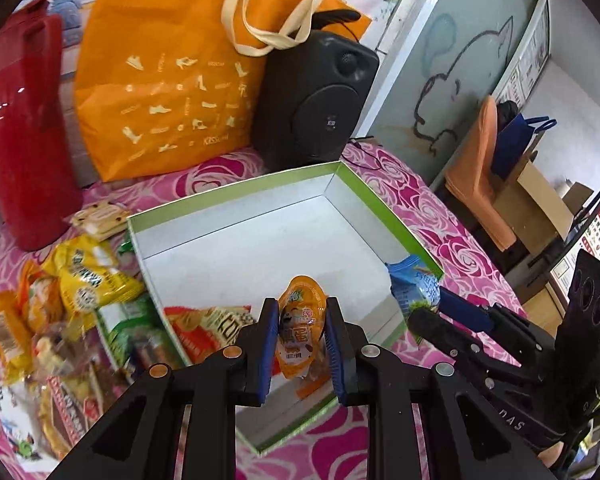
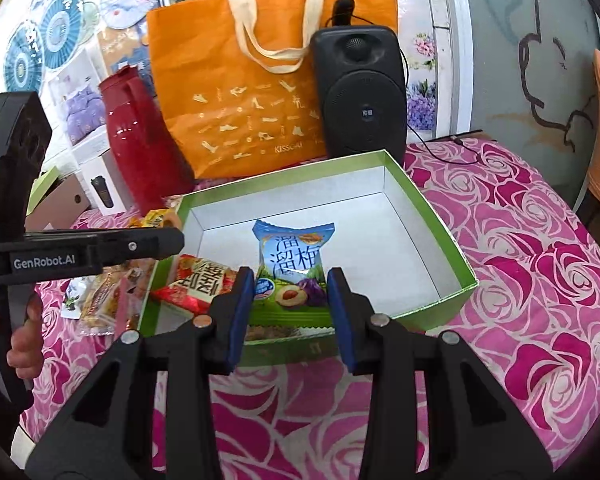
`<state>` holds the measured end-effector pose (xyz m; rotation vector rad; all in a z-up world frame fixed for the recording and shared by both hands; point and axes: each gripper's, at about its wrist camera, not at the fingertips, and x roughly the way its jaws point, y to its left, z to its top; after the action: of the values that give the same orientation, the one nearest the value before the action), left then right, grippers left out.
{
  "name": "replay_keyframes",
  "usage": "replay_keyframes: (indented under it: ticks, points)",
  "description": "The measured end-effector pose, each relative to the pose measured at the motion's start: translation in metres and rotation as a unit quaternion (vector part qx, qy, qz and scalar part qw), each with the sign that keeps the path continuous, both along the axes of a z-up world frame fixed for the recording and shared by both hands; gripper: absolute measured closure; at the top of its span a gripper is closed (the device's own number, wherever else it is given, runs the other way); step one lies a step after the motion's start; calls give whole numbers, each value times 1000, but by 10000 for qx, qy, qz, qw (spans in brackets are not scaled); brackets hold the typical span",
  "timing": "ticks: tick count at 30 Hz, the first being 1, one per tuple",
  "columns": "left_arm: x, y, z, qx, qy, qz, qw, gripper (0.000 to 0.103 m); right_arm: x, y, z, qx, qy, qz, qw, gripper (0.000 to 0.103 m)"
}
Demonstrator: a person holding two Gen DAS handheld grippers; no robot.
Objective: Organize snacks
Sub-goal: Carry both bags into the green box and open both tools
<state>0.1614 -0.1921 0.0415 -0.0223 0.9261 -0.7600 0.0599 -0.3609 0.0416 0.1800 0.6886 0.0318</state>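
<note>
A green box with a white inside (image 1: 260, 248) (image 2: 440, 216) lies open on the rose-patterned cloth. My left gripper (image 1: 302, 308) is shut on an orange snack packet (image 1: 300, 340), held upright over the box's near edge. My right gripper (image 2: 290, 278) is shut on a blue plum-candy packet (image 2: 288, 256), also upright, over the box's front part. The left wrist view shows this blue packet (image 1: 416, 280) at the box's right rim. A red-and-white packet (image 1: 204, 328) (image 2: 198, 284) lies in the box's near-left corner. Several loose snacks (image 1: 80, 280) (image 2: 100, 300) are piled left of the box.
Behind the box stand a red thermos jug (image 1: 24, 128) (image 2: 140, 140), an orange tote bag (image 1: 172, 80) (image 2: 252, 92) and a black speaker (image 1: 320, 96) (image 2: 360, 96) with a cable. The table edge runs along the right, with an orange chair (image 1: 476, 168) beyond. A hand (image 2: 24, 340) holds the left gripper's handle.
</note>
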Motion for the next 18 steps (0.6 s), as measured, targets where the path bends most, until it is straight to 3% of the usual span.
replay_keyframes:
  ticks: [13,14,15,16,18]
  points:
    - [43,-26,-36,383,337,78,9987,76,37,-3,-37,364,446,15,9983,62]
    - [45,-25,-36,384,338,160,9986,70,38,-2,-38,332,459,29,9984,62]
    - [47,-24,-36,373,345,235,9984,46,38,0,-39,266,459,78,9986,54]
    - [48,-19,-34,325,335,400,9981,23,38,2,-38,156,435,128,9988,36]
    - [49,-9,-30,176,205,695,9972,17,37,5,-35,-2,339,173,9993,12]
